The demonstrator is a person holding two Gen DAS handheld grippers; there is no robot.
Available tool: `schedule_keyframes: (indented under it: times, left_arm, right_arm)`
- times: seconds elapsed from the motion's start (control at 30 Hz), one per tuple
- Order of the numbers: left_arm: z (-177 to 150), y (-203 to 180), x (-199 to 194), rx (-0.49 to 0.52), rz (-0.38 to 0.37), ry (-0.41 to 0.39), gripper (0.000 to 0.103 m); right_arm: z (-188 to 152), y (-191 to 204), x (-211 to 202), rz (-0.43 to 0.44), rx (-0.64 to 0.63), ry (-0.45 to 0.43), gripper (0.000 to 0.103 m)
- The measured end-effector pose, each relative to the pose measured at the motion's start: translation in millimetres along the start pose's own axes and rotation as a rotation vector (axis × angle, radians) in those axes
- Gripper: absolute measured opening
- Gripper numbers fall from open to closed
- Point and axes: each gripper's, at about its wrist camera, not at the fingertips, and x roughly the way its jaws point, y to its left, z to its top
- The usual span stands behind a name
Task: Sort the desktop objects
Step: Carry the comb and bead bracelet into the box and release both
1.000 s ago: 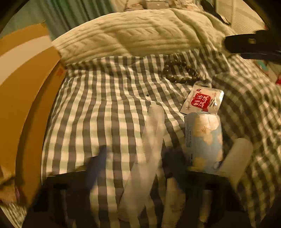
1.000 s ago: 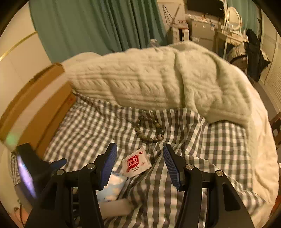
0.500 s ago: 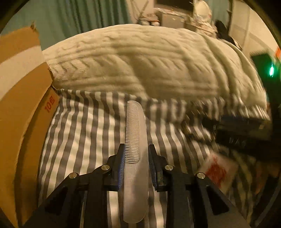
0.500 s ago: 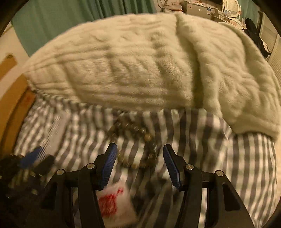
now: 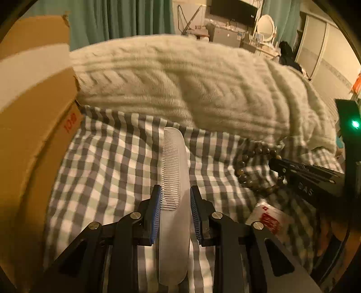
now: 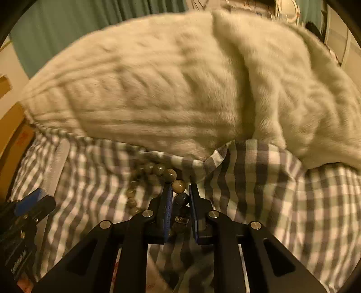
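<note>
My left gripper [image 5: 176, 191] is shut on a pale translucent comb [image 5: 174, 180] and holds it above the grey checked sheet [image 5: 108, 171], teeth to the left. My right gripper [image 6: 179, 188] is shut on a bracelet of brown-green beads [image 6: 178, 186], with beads pinched between its blue pads. The bracelet also shows in the left wrist view [image 5: 250, 166], with the right gripper [image 5: 277, 163] reaching onto it. A white packet with red print [image 5: 268, 218] lies on the sheet below the bracelet.
A cardboard box [image 5: 29, 126] stands at the left of the sheet. A thick cream knitted blanket [image 5: 185, 85] lies heaped behind the sheet. Furniture and a green curtain [image 5: 126, 18] lie far behind.
My left gripper closed on the comb and lifted it off the sheet. My right gripper moved forward and down over the bracelet and closed on its beads.
</note>
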Motion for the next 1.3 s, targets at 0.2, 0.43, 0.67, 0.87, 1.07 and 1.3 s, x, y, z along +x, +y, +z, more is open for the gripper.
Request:
schedule_keyframes:
  times: [0.2, 0.43, 0.67, 0.87, 1.07, 1.3]
  left_arm:
    - [10.3, 5.6, -47.2, -0.009, -0.024, -0.077, 0.025]
    - [20.3, 2.8, -109.5, -0.008, -0.031, -0.155, 0.025]
    - [31.7, 2.3, -180.8, 0.021, -0.017, -0.245, 0.025]
    - [31.9, 19.9, -234.5, 0.045, 0.063, -0.336, 0.025]
    - [30.3, 63.1, -264.4, 0.012, 0.136, -0.362, 0.025]
    - [34.1, 120.5, -267.2, -0.041, 0.241, -0.369, 0.025]
  right_arm:
    - [-8.1, 10.8, -65.5, 0.01, -0.061, -0.082, 0.011]
    - [8.4, 31.4, -152.2, 0.017, -0.092, -0.189, 0.011]
    - [10.8, 70.5, -239.2, 0.016, -0.197, -0.291, 0.011]
    - [-2.1, 120.6, -299.7, 0.049, -0.308, -0.374, 0.011]
    - [-9.0, 174.8, -325.6, 0.141, -0.384, -0.404, 0.011]
    - [-5.1, 243.7, -317.9, 0.233, -0.462, -0.397, 0.011]
